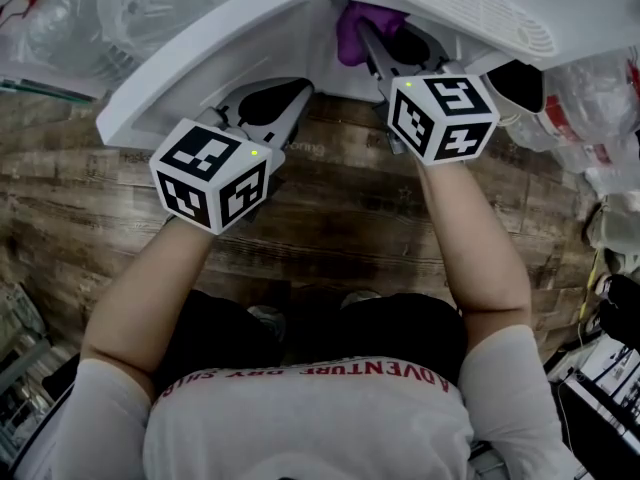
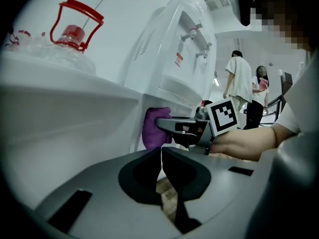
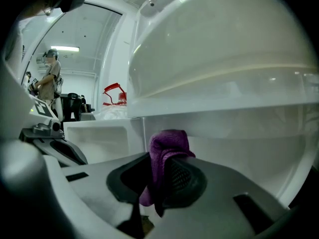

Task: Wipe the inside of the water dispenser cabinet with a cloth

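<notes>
The white water dispenser (image 2: 183, 49) has its lower cabinet (image 3: 234, 128) open, with the door (image 1: 200, 58) swung out to the left. My right gripper (image 3: 157, 183) is shut on a purple cloth (image 3: 167, 146), which bunches above the jaws at the cabinet's mouth, close to its upper edge. From above, the cloth (image 1: 350, 36) shows at the tip of the right gripper (image 1: 372, 43), under the dispenser body. My left gripper (image 2: 161, 156) is shut with nothing in it and sits beside the door's lower edge (image 1: 288, 98). From the left gripper view, the cloth (image 2: 153, 128) is at the cabinet frame.
A clear water bottle with a red handle (image 2: 75, 29) and plastic bags (image 1: 90, 18) lie beyond the door on the left. More bags and bottles (image 1: 590, 118) crowd the right. The floor is wood plank (image 1: 340, 218). People (image 2: 239, 78) stand in the background.
</notes>
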Demonstrator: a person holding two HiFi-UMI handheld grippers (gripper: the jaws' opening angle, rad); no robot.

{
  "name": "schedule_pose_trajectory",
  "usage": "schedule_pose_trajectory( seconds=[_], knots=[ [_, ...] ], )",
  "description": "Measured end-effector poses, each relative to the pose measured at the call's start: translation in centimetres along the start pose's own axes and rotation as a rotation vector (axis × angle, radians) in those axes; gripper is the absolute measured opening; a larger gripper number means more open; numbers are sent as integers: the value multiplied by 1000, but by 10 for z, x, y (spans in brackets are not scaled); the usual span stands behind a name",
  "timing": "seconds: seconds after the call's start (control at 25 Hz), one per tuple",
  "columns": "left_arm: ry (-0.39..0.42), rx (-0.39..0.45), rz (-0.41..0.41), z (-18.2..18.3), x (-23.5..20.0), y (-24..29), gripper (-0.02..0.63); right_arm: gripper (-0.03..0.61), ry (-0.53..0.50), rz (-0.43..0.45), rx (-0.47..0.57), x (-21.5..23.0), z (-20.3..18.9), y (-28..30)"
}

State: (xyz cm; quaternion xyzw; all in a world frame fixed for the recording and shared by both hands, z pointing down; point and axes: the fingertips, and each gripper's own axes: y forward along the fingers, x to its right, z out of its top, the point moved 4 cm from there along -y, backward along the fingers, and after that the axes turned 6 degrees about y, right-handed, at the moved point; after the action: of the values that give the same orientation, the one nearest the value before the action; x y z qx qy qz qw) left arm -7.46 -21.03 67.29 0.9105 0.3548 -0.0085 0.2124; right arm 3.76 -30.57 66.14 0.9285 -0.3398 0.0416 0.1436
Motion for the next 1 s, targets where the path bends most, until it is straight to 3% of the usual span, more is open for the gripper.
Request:
schedule_pose_trajectory(
  seconds=[0.32, 0.56, 0.76, 1.0],
  knots=[
    [-30, 17, 39, 19, 0, -2, 28, 63, -39, 52, -53, -8, -2, -28],
    [-77, -14, 32, 52, 13, -40, 28, 63, -26, 97, -134, -32, 27, -72],
    [-152, -19, 1, 116, 45, -88, 28, 63, 49, 158, -157, -81, 93, -126],
    [-197, 14, -40, 242, 91, -159, 28, 63, 125, 184, -123, -137, 228, -204]
  ],
)
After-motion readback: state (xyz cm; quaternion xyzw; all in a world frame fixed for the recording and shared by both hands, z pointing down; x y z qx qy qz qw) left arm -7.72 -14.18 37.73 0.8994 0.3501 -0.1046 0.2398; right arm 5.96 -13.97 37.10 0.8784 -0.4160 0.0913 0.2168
